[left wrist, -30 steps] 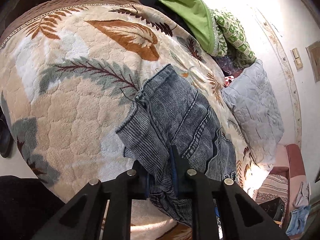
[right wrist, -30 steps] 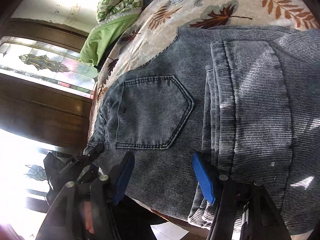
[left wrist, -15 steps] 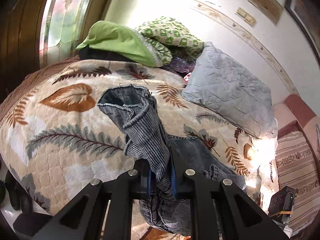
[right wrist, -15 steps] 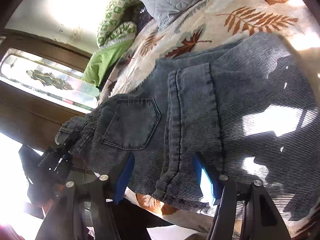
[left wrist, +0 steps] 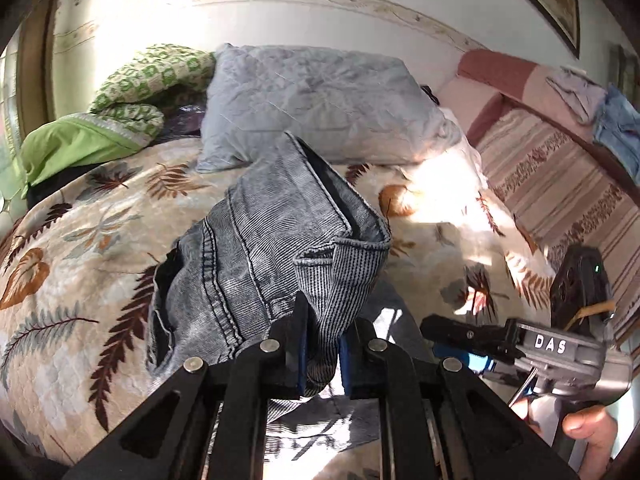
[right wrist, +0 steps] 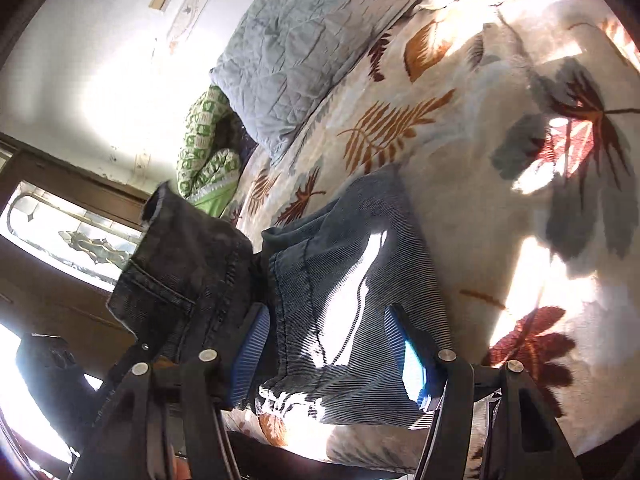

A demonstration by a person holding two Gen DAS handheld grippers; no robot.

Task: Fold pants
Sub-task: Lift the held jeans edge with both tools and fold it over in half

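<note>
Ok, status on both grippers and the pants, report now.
Left gripper shut on pants, one end lifted off the blanket. Right gripper open, straddling the folded part on the bed. Nothing in the way; pillow lies beyond.

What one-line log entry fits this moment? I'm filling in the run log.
step: folding | left gripper: shut on jeans, lifted off blanket | right gripper: open over the part lying flat | pillow: behind

pants [left wrist: 260, 248] – grey-blue, fine stripes | blanket [left wrist: 80, 248] – cream, brown-orange leaves | pillow [left wrist: 320, 104] – grey quilted | cloth [left wrist: 76, 144] – green
</note>
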